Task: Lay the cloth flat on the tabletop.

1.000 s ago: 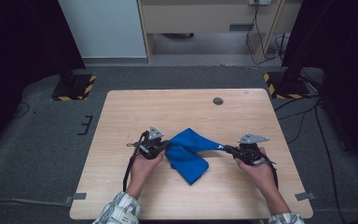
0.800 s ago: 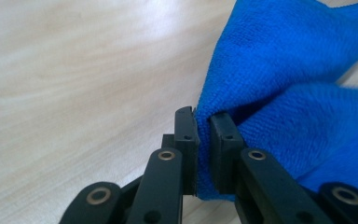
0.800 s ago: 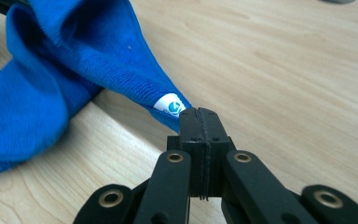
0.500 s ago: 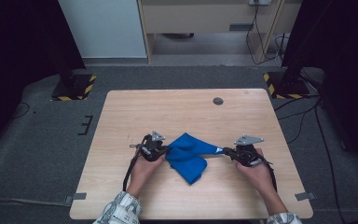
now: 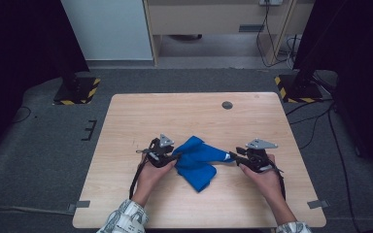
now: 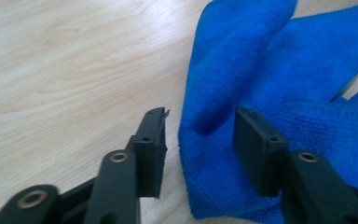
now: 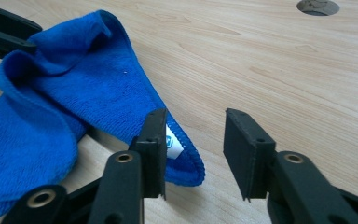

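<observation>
On the counter (image 5: 126, 121) we see the blue cloth (image 5: 196, 160) lying crumpled; left claw (image 5: 174, 158) and right claw (image 5: 233, 158), jaws just opening, flank its edges ungripped, bare wood beyond.

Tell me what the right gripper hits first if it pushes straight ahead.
Most likely the blue cloth: its corner lies just ahead of the right gripper, whose jaws have just been opening. Depth is hard to judge.
</observation>
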{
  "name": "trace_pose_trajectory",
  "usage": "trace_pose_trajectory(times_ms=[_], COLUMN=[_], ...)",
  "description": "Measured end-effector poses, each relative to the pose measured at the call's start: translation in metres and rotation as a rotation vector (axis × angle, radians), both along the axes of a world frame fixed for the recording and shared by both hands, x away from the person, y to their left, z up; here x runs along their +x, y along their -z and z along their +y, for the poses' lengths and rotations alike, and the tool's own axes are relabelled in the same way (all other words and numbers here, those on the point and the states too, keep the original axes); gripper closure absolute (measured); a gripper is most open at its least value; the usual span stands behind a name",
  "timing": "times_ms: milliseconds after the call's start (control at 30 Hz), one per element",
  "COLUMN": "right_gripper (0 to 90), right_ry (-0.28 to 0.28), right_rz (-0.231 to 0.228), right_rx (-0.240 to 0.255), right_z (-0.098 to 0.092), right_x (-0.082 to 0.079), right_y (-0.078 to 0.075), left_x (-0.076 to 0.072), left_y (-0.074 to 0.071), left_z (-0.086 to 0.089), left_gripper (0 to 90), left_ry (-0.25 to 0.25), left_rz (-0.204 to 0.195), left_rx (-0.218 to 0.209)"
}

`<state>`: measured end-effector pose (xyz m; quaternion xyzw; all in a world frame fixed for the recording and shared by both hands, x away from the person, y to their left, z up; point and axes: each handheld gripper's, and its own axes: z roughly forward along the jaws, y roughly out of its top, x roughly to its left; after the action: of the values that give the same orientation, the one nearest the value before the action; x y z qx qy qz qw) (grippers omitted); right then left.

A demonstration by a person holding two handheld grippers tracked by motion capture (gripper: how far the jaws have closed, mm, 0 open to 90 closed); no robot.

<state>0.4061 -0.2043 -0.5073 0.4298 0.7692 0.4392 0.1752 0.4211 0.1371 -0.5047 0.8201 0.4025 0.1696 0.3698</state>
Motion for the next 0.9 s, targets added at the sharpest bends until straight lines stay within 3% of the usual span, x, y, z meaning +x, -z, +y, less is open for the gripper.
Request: trace_pose_trajectory(times_ms=[233,400,600,900], right_gripper=[50.0,42.2,35.1,38.2], right_ry=[0.030,0.040,0.051,0.077], right_rz=[0.017,0.026,0.061,0.120], right_rx=[-0.043,-0.078,-0.105,-0.113], right_z=[0.015,0.021,0.027,0.028], right_x=[0.001,-0.002,-0.004,-0.004], right_y=[0.007,0.011,0.017,0.024], left_x=[0.000,0.003,0.012,0.015], left_y=[-0.005,-0.004,0.007,0.017], left_z=[-0.004,-0.004,0.003,0.002], left_gripper=[46.2,43.7,44.2,53.5], left_ry=[0.013,0.010,-0.018,0.004], left_rz=[-0.051,-0.064,-0.018,0.023], left_rx=[-0.006,0.002,0.023,0.039])
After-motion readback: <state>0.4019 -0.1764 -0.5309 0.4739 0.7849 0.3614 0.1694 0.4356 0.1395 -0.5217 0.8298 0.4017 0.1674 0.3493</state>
